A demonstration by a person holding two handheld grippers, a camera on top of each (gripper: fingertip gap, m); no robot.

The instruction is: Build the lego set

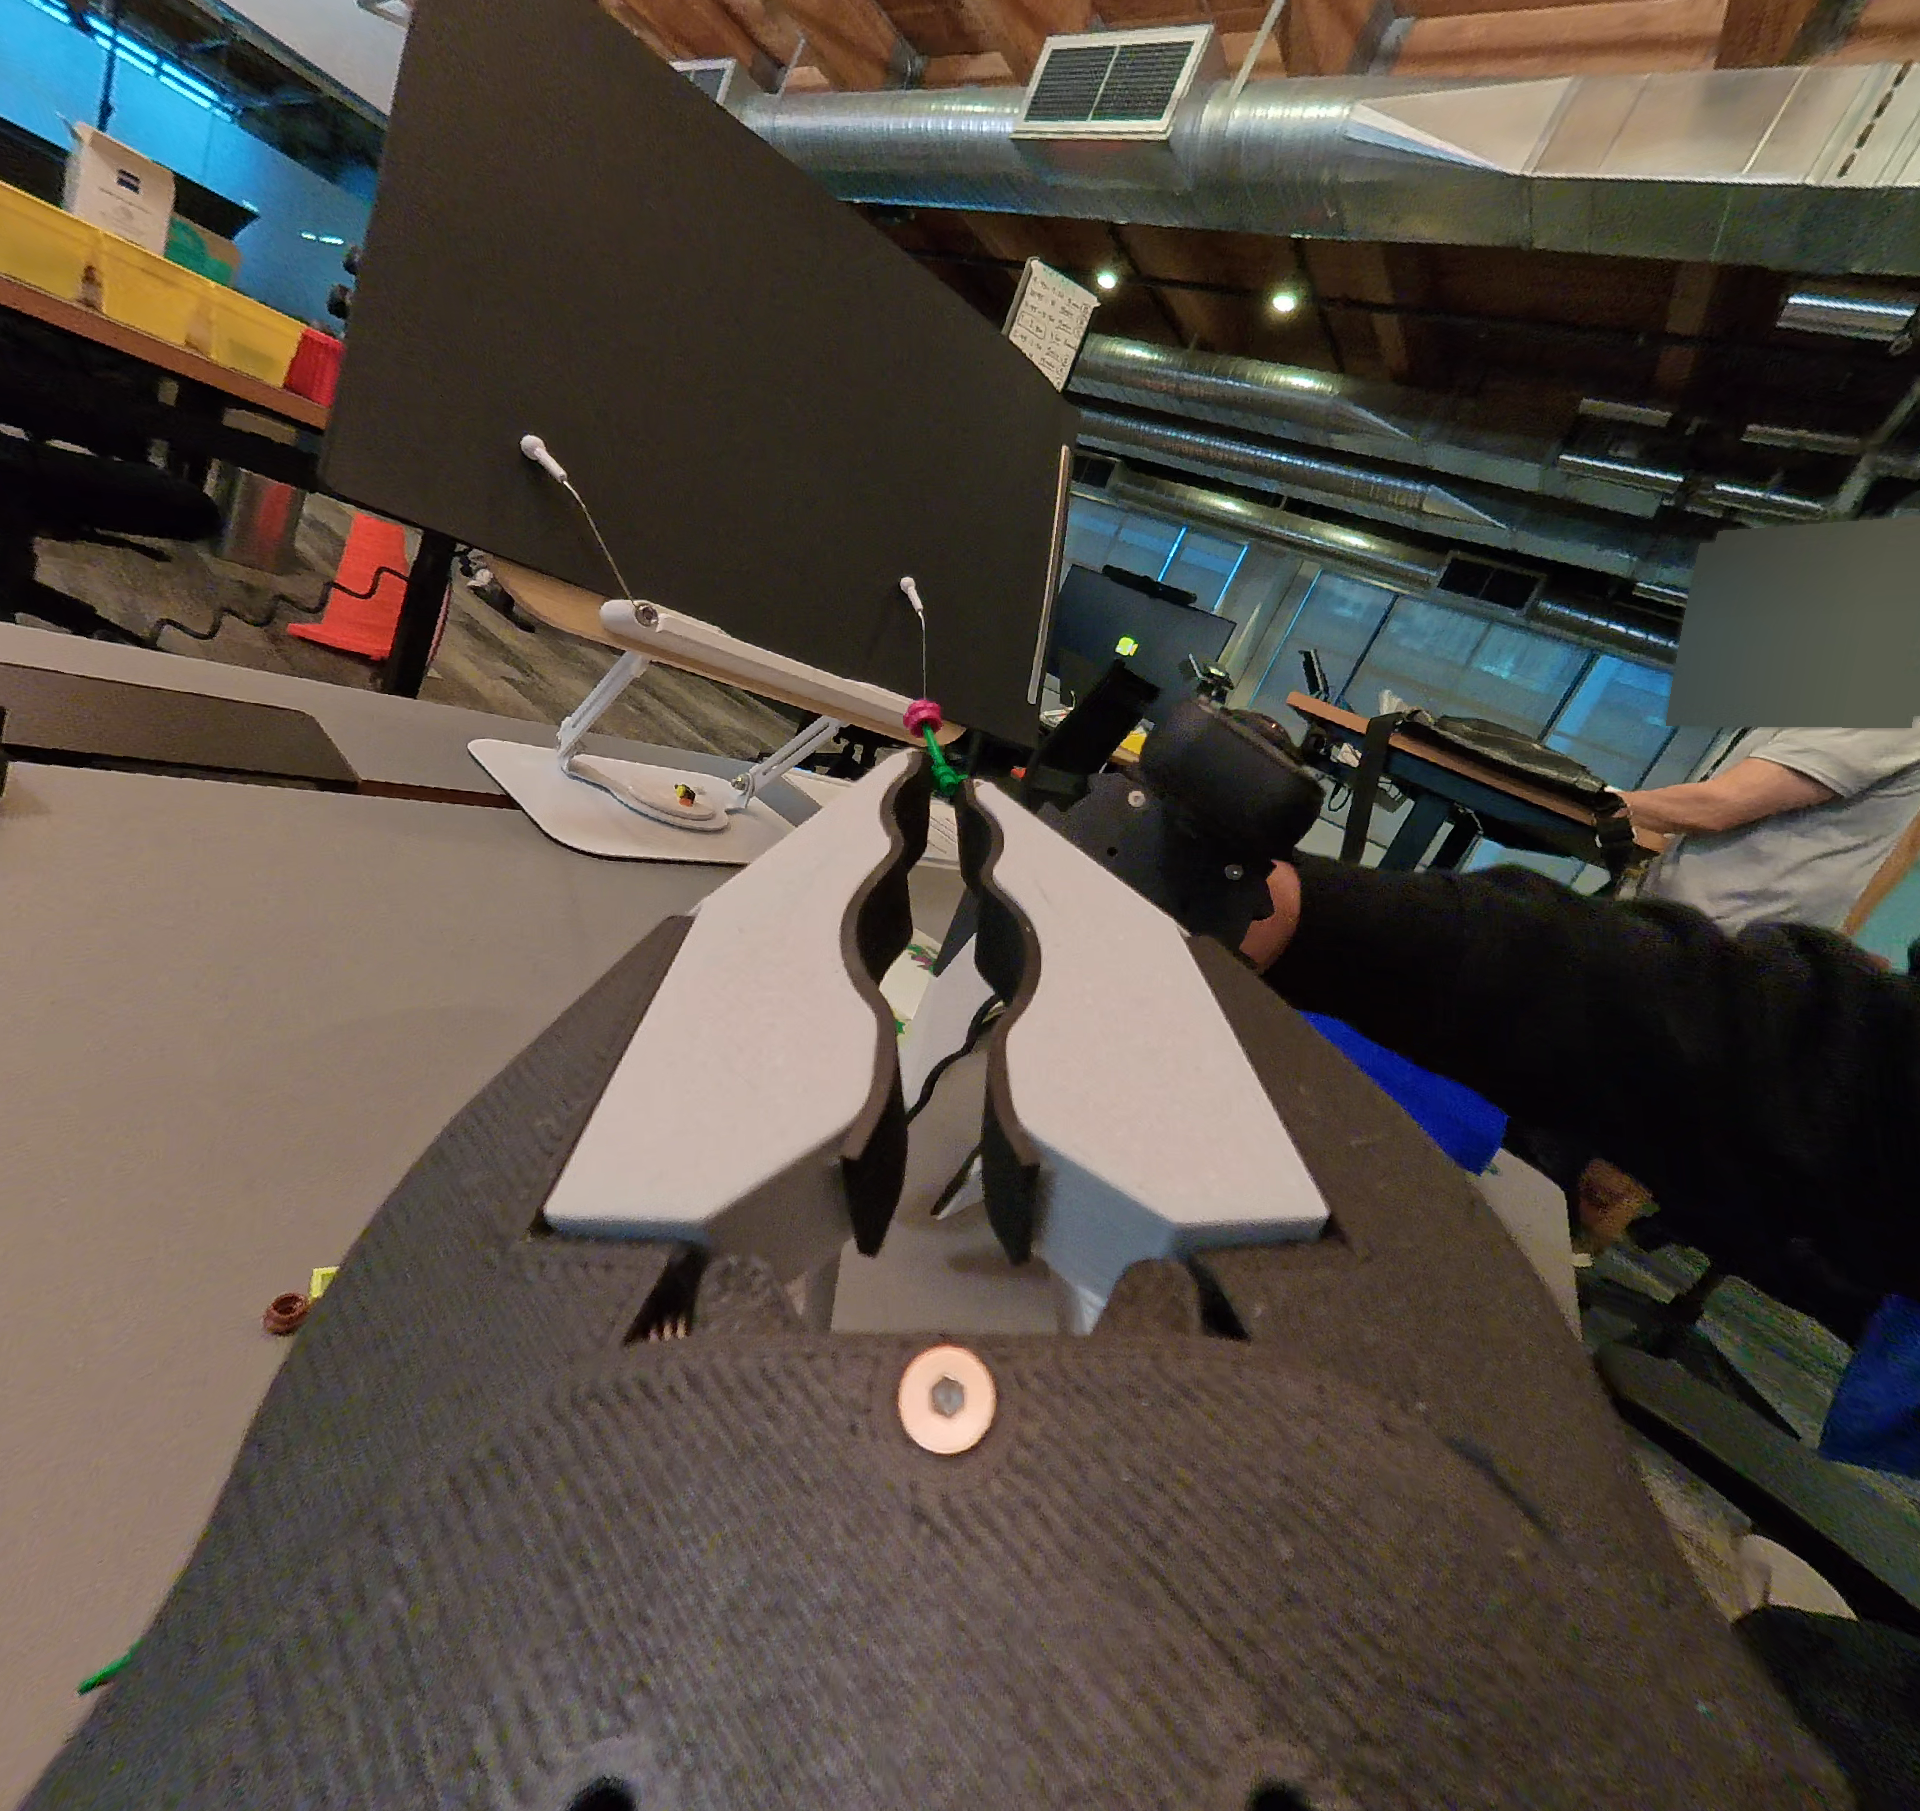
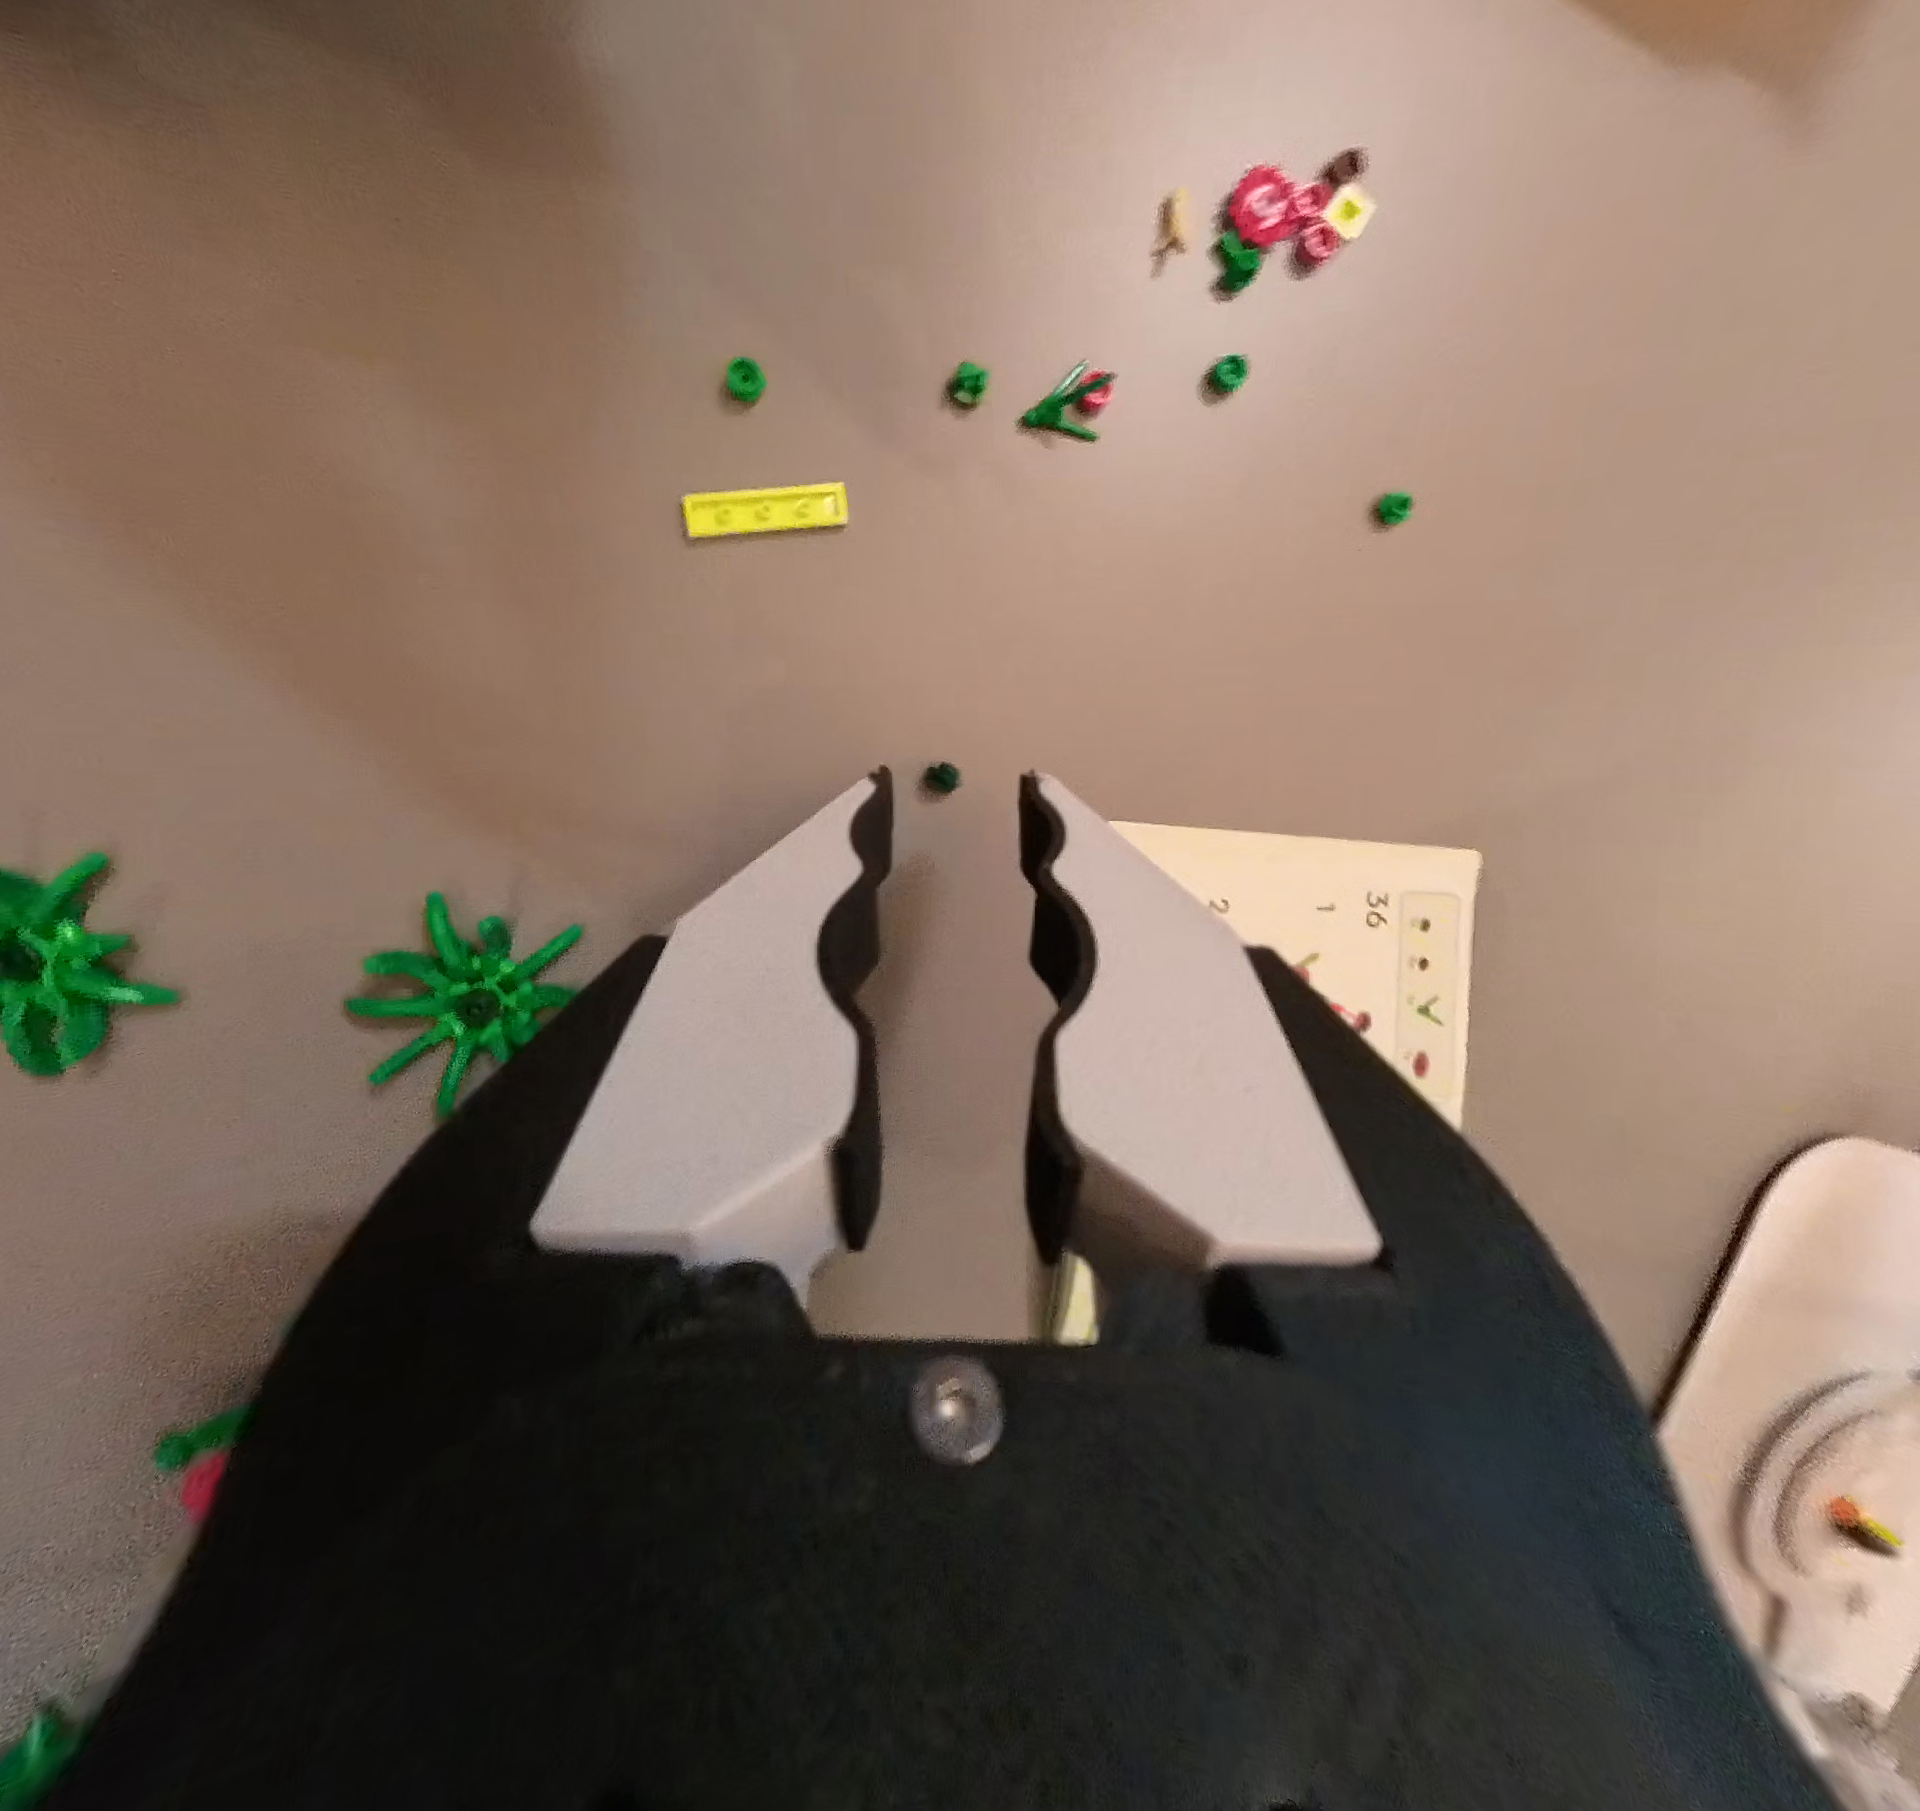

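— Grippers?
— Left gripper (image 1: 943, 782) pinches a green stem (image 1: 939, 760) with a pink bud (image 1: 922, 717), lifted off the table (image 1: 260, 982). Right gripper (image 2: 954, 777) hangs parted over a green stud (image 2: 941, 777).
— Loose pieces?
— Four more studs, one yellow plate (image 2: 765, 511), two leafy plants, mid-table; booklet (image 2: 1382, 940) beside the right gripper.

Each gripper, left (image 1: 943, 785) and right (image 2: 954, 779), has a black ribbed printed body, 2 pale grey wedge fingers (image 1: 769, 1023) lined with wavy black pads (image 2: 1055, 940), and 1 round screw (image 1: 947, 1399) just behind the fingers. A black sleeve (image 1: 1558, 992) shows beside the left fingers.
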